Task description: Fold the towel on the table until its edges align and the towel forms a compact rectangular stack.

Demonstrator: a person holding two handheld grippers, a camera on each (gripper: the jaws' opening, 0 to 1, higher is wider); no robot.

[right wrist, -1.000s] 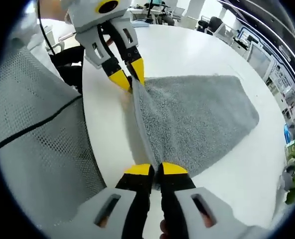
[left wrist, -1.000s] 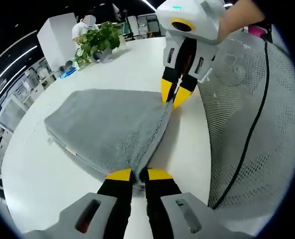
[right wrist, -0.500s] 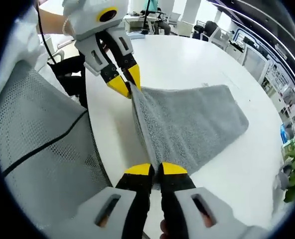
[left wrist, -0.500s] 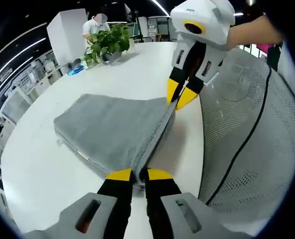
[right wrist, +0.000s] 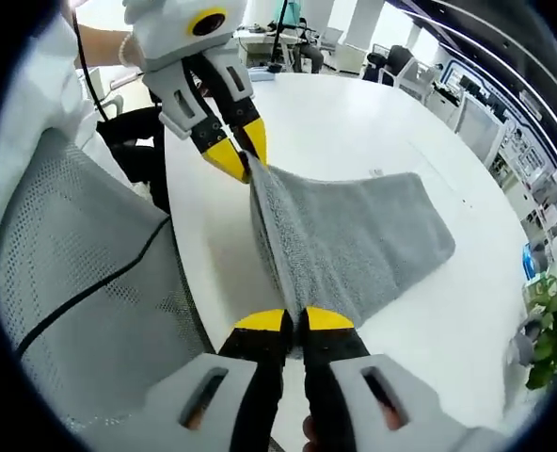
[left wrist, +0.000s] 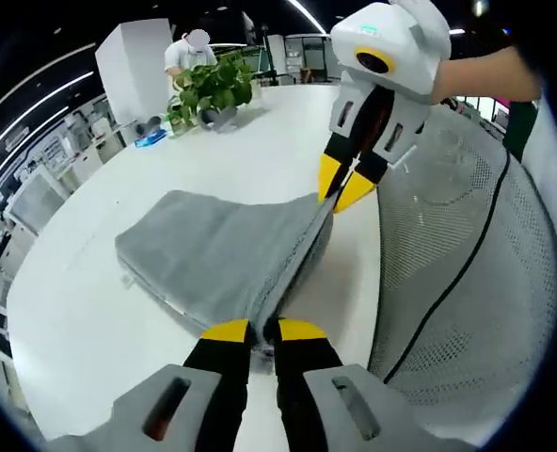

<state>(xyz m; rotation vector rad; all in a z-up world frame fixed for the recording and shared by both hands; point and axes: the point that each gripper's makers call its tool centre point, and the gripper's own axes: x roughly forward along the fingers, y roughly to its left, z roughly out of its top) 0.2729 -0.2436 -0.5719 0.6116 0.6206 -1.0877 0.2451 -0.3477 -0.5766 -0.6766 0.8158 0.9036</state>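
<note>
While the left gripper (left wrist: 256,330) and right gripper (right wrist: 294,320) each pinch a near corner of the grey towel (left wrist: 217,252) and lift that edge taut between them, its far part rests on the white table (left wrist: 260,132) beside a mesh chair back (left wrist: 457,264).

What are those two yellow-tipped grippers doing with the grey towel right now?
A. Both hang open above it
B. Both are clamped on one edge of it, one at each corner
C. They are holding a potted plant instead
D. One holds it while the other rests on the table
B: the left gripper and the right gripper are each shut on a corner of the towel, its edge stretched between them and lifted off the table.
</note>
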